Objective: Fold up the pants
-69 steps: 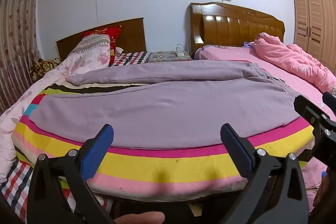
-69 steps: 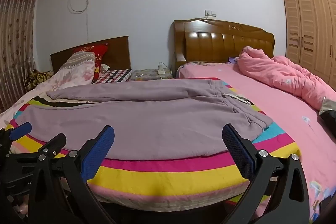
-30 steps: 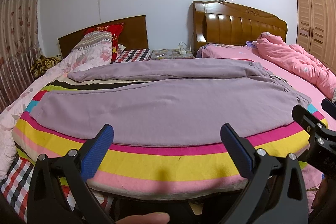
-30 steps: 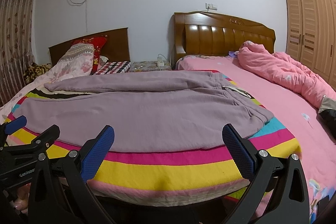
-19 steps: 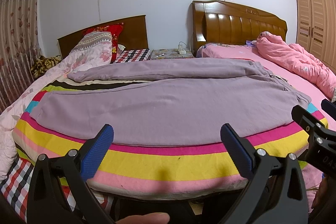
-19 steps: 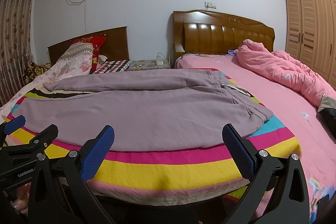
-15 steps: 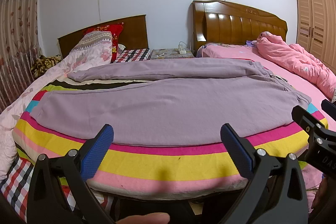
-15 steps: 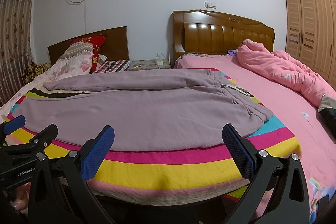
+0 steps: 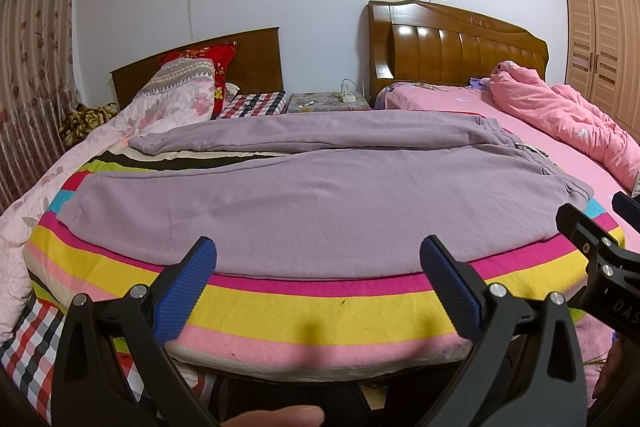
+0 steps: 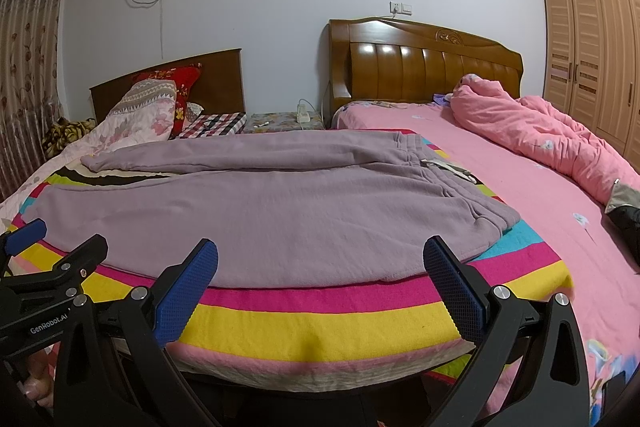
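Pants: purple sweatpants [image 9: 320,195] lie spread flat across a striped blanket [image 9: 320,307] on the bed, waistband toward the right, leg cuffs toward the left.
Pants legs: the near leg lies broad and flat along the blanket's front stripes; the far leg [image 9: 304,135] stretches behind it, the two splitting apart toward the left.
Waistband: the ribbed end [image 10: 492,211] rests near the blanket's right edge, beside the pink sheet [image 10: 540,195].
Left gripper: left gripper [image 9: 316,267] hovers in front of the bed's near edge, jaws spread wide and empty, blue pads [image 9: 188,291] clear of the fabric.
Right gripper: right gripper [image 10: 320,267] hovers likewise at the near edge, jaws spread wide with nothing between them.
Pants versus jaws: the near hem of the pants lies just beyond both sets of fingertips, not touching them.
Grippers together: each shows in the other's view, side by side.
Background: pink quilt [image 10: 552,135] is heaped at right; wooden headboard [image 10: 424,67] stands behind.
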`<state>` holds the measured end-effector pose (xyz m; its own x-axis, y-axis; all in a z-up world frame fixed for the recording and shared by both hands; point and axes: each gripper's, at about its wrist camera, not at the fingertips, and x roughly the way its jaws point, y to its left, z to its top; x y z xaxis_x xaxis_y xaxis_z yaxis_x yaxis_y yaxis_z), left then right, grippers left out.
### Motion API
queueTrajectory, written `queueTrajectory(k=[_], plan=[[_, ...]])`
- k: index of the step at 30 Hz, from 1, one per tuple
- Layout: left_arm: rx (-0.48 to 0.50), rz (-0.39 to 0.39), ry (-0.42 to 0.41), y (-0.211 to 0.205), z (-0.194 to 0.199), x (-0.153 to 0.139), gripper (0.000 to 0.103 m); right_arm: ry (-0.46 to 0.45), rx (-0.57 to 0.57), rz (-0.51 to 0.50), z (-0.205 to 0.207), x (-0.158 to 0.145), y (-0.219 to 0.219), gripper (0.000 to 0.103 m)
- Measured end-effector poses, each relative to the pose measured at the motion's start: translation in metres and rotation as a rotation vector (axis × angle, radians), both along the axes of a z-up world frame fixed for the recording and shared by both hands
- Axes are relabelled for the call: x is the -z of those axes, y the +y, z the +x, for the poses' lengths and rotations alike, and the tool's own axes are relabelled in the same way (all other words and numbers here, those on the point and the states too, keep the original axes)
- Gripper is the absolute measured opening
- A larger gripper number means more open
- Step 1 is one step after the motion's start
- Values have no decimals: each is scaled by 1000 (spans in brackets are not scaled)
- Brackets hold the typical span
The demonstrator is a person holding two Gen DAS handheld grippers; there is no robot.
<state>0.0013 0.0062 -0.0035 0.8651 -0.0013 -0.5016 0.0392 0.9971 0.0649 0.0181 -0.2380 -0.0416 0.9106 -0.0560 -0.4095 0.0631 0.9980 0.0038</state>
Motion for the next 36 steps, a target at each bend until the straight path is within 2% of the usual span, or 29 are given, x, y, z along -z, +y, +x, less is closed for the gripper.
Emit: queueTrajectory(k=[36], plan=[[-4, -7, 16, 1, 1, 3, 102, 14, 2, 1, -6, 6, -5, 99]])
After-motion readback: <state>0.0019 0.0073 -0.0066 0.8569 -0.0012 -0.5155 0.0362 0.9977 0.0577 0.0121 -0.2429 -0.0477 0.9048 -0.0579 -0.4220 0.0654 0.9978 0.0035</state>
